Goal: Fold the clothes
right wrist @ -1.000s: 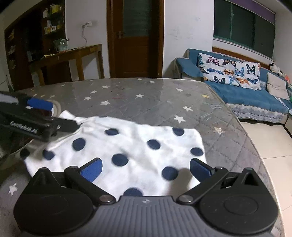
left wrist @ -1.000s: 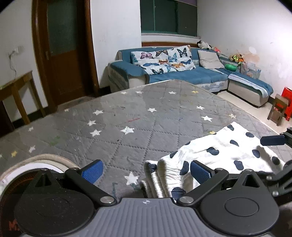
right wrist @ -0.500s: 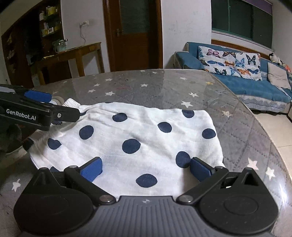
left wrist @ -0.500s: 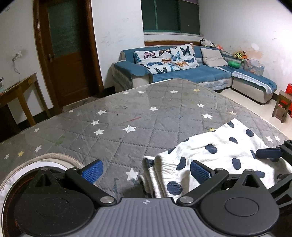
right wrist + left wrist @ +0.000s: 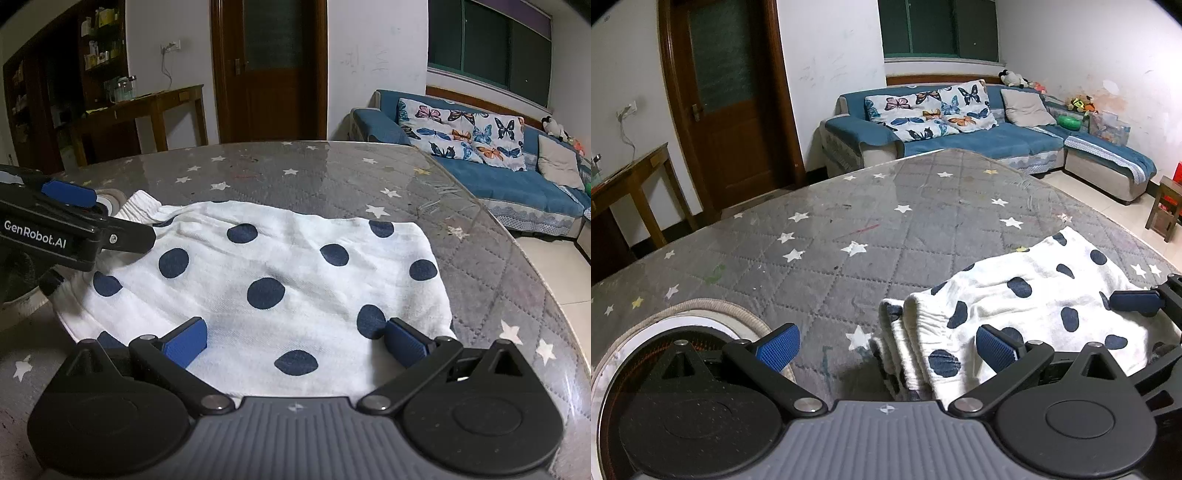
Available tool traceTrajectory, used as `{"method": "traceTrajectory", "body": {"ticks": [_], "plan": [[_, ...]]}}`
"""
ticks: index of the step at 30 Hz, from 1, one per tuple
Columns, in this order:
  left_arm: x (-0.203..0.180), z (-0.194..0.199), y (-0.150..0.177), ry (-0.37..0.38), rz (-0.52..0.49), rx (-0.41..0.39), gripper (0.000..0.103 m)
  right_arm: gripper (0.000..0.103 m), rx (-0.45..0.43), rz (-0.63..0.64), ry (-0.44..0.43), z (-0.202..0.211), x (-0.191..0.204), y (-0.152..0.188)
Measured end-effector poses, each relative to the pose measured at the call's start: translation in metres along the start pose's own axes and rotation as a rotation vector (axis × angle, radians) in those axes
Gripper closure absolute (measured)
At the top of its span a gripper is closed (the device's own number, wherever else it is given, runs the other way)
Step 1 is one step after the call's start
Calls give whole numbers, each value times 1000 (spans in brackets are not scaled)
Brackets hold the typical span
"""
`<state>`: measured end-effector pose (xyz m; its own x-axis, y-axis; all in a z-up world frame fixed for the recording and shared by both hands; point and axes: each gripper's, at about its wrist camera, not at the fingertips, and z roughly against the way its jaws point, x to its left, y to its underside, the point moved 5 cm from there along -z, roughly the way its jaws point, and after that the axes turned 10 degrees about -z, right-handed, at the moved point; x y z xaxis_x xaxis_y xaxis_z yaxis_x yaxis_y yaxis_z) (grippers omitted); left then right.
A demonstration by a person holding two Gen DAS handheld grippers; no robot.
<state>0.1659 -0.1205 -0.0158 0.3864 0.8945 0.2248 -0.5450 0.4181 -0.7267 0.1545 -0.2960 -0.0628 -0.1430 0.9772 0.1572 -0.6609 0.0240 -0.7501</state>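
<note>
A white garment with navy dots (image 5: 280, 266) lies folded flat on the grey star-patterned table (image 5: 332, 173). Its gathered waistband end (image 5: 908, 325) points toward my left gripper (image 5: 886, 347), which is open just above the table with that end between its fingers. My right gripper (image 5: 295, 341) is open too, low over the garment's near edge, with cloth lying between its blue pads. In the right wrist view my left gripper (image 5: 107, 221) hovers at the garment's left end. A blue-padded finger (image 5: 1134, 301) of the right gripper shows at the garment's far side.
A round dark inset with a beige rim (image 5: 713, 306) sits in the table left of the garment. The table's edge (image 5: 517, 251) runs close on the right, with tiled floor beyond. A blue sofa (image 5: 979, 136), a wooden door (image 5: 269, 74) and a side table (image 5: 147, 107) stand behind.
Both grippers stayed open. The right gripper has come down and forward over the garment's near edge. The left gripper has drawn slightly away from the waistband end; the garment lies still.
</note>
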Motion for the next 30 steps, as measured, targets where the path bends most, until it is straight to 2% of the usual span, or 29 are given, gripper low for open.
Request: {"method": "traceTrajectory", "body": {"ticks": [12, 18, 24, 30], "plan": [[-3, 2, 6, -2, 5, 13, 0, 0, -3, -5, -6, -1, -1, 0], [-4, 5, 10, -2, -5, 16, 0, 0, -27, -19, -10, 15, -3, -2], [-2, 7, 15, 2, 6, 21, 0, 0, -33, -55, -2, 40, -12, 7], [-3, 6, 22, 4, 5, 29, 0, 0, -18, -90, 10, 44, -24, 27]]}}
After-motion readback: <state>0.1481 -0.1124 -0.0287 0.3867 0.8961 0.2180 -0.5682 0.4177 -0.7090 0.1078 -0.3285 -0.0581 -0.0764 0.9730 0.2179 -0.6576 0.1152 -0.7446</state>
